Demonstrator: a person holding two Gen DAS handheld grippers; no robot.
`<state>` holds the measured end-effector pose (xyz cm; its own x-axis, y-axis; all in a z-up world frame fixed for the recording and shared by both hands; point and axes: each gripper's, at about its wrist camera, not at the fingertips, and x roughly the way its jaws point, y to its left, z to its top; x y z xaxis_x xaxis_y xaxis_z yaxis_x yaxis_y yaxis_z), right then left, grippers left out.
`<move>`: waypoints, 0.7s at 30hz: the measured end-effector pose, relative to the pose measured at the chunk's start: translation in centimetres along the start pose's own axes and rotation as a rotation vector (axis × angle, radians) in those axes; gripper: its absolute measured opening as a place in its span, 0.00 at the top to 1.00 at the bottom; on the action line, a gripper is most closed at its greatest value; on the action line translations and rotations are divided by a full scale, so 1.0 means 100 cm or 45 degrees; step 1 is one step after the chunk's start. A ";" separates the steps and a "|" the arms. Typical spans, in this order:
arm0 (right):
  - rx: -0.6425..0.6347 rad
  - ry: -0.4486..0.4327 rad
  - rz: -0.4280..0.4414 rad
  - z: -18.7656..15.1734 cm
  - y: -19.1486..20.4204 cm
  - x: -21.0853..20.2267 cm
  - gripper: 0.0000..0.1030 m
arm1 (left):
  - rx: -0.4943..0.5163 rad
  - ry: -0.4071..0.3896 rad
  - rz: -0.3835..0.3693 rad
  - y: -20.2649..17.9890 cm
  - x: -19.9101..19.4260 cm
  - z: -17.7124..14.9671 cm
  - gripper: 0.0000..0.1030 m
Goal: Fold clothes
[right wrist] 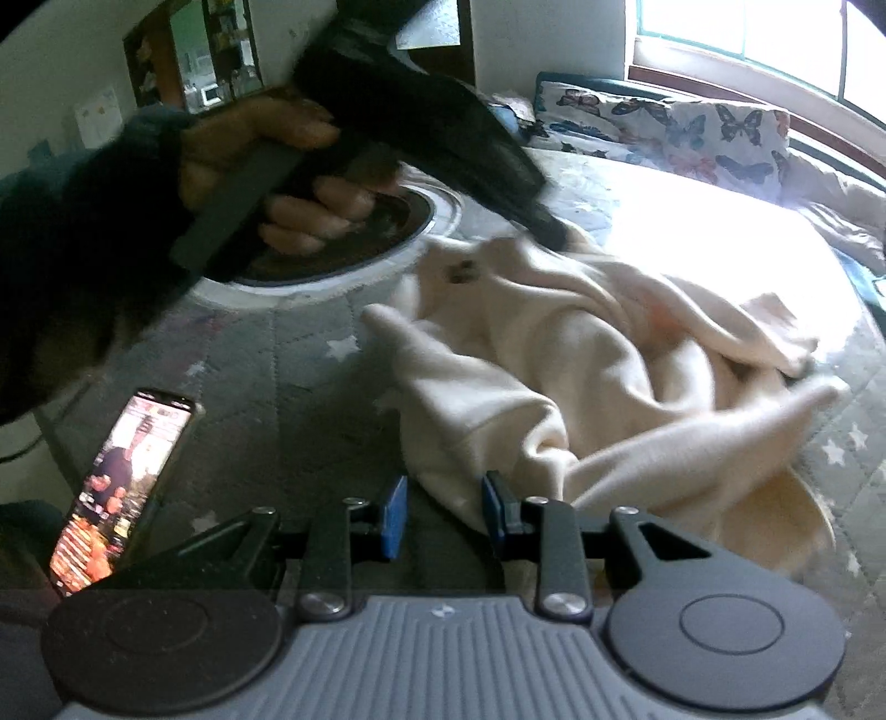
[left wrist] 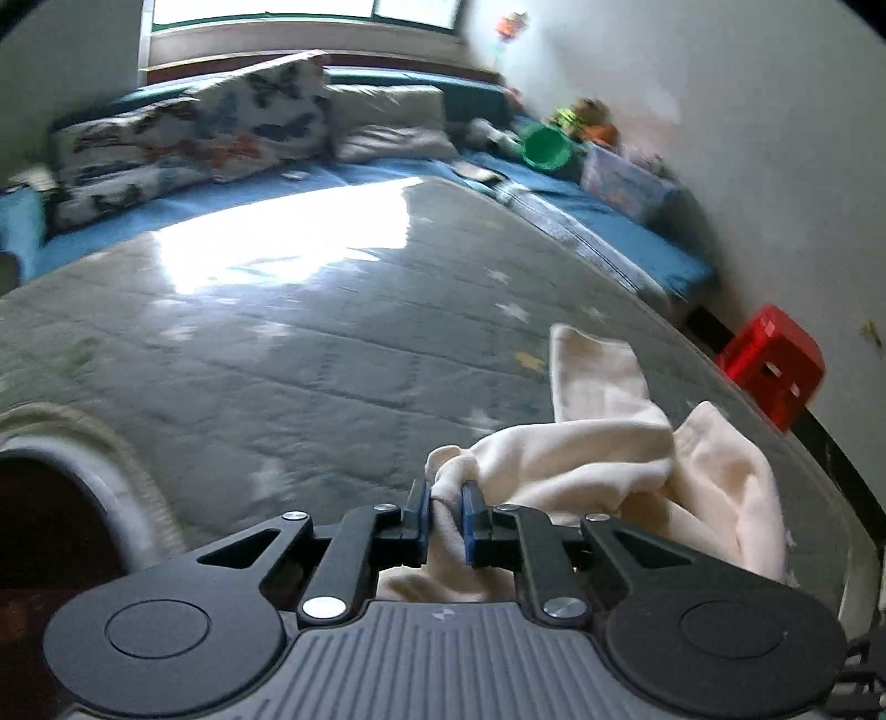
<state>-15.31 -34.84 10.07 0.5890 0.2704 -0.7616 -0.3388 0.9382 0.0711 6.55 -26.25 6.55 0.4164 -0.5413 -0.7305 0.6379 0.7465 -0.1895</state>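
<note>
Currently, your left gripper (left wrist: 446, 501) has its jaws closed on a bunched fold of the cream garment (left wrist: 603, 454); the blue pads (left wrist: 470, 512) pinch the cloth from both sides, and fabric shows both ahead of the jaws and behind them toward the gripper body. No earlier view is supplied, so only this clamped state is recorded. From the left wrist view, the garment trails to the right of the jaws in a crumpled heap, with one narrow end lying flat on the grey star-printed mat (left wrist: 288, 343). Your right gripper (right wrist: 443, 512) holds its jaws partly apart, with the pads not pressing on anything; an edge of the cream garment (right wrist: 581, 354) lies just ahead of the gap and beside the right-hand pad (right wrist: 493, 515), but whether it touches that pad cannot be told. From the right wrist view, the garment lies spread in loose folds across the middle of the mat (right wrist: 288, 354), and your left hand (right wrist: 288, 183), in a dark sleeve (right wrist: 94, 232), grips the handle of the left gripper, whose tip meets the far edge of the cloth. A phone (right wrist: 119, 487) with a lit screen stands propped at the lower left, apart from the garment. A butterfly-print cushion (right wrist: 664, 130) rests at the far side near the window (right wrist: 775, 39). A red stool (left wrist: 772, 363) stands beside the wall beyond the mat's right edge.
</note>
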 end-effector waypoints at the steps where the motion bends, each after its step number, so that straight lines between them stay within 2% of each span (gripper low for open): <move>1: -0.006 0.003 -0.006 -0.001 0.000 0.000 0.72 | -0.012 -0.008 0.018 0.004 -0.007 -0.002 0.89; 5: -0.024 0.016 -0.034 -0.002 0.000 -0.001 0.73 | -0.074 -0.040 0.095 0.025 -0.035 -0.011 0.90; 10: -0.085 -0.023 -0.034 0.004 0.010 -0.014 0.71 | -0.136 -0.035 0.135 0.044 -0.059 -0.029 0.89; 14: -0.211 -0.104 -0.048 0.013 0.029 -0.018 0.54 | -0.159 -0.028 0.132 0.047 -0.070 -0.038 0.79; 17: -0.328 -0.131 -0.087 0.019 0.042 -0.010 0.54 | -0.172 -0.044 0.171 0.050 -0.077 -0.042 0.76; 21: -0.394 -0.116 -0.080 0.022 0.051 0.004 0.54 | -0.185 -0.039 0.178 0.054 -0.085 -0.049 0.59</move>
<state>-15.18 -29.46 11.56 0.6742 0.2450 -0.6967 -0.4981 0.8473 -0.1841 3.30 -15.73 8.53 0.5151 -0.4383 -0.7366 0.4734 0.8619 -0.1818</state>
